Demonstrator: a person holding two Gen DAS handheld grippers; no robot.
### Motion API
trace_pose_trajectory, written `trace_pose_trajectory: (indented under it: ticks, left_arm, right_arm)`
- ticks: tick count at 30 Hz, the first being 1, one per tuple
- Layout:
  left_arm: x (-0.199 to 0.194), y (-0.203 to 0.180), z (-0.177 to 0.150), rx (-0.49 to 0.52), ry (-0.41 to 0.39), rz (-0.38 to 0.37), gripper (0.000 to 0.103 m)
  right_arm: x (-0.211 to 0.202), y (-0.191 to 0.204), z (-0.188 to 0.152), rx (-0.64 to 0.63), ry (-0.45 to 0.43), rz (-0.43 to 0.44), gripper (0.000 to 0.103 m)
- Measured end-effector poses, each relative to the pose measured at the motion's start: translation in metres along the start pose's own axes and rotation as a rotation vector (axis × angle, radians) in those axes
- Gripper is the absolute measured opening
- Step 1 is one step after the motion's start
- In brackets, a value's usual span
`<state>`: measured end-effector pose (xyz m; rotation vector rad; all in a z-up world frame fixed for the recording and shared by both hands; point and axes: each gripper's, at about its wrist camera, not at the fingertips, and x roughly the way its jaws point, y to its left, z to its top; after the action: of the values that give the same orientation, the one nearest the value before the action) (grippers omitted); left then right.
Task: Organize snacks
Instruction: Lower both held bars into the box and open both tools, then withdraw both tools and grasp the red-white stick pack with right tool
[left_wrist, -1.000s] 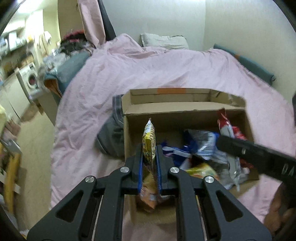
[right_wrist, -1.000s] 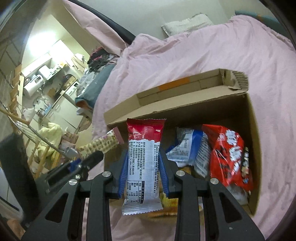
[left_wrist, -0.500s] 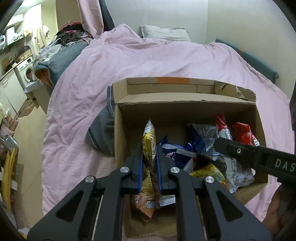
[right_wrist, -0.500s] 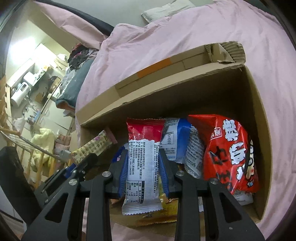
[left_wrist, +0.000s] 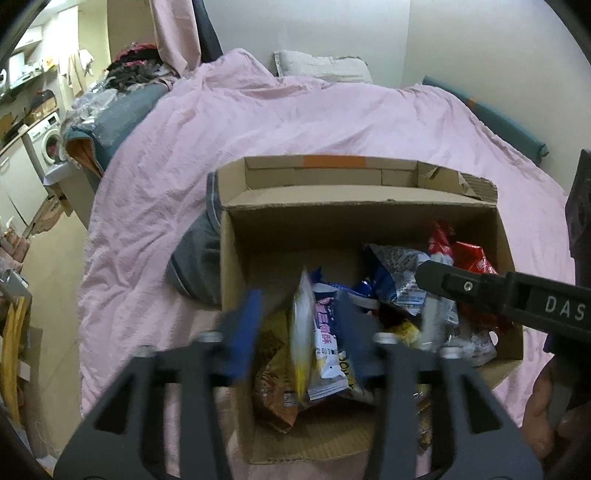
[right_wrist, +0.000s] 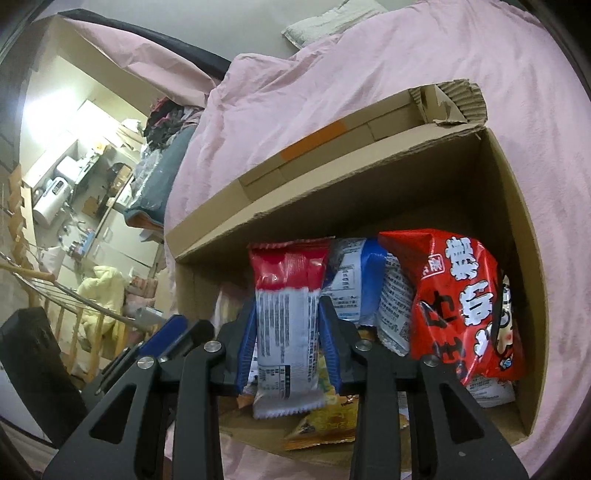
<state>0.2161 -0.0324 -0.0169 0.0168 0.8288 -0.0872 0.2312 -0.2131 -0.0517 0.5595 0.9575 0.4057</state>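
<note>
1. The left gripper (left_wrist: 300, 325) is seen spread wide over the left end of the cardboard box (left_wrist: 354, 206); the yellow packet (left_wrist: 301, 332) stands loose between the blurred fingers, apparently untouched.
2. The red-and-white packet (right_wrist: 288, 332) is clamped upright by the right gripper (right_wrist: 288, 343), just inside the box's near edge.
3. A good drop is judged to need this packet lowered beside the blue-and-white packet (right_wrist: 354, 284) and the big red bag (right_wrist: 461, 302), then freed only once it is supported.
4. The pink duvet (left_wrist: 295, 122) is soft, so the box should not be pressed.
</note>
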Motion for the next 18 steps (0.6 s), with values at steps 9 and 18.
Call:
trace_pose_trajectory:
  ticks: [9,18]
  left_arm:
    - [-0.012,0.01,0.002,-0.039,-0.041,0.014,0.083]
    - [-0.017,0.011,-0.003,-0.036,-0.033,0.021,0.083]
  right_arm:
    - [-0.017,0.004,0.004,-0.022,-0.078,-0.015,0.077]
    - [-0.027,0.008,0.006,-0.047,-0.086,-0.023,0.077]
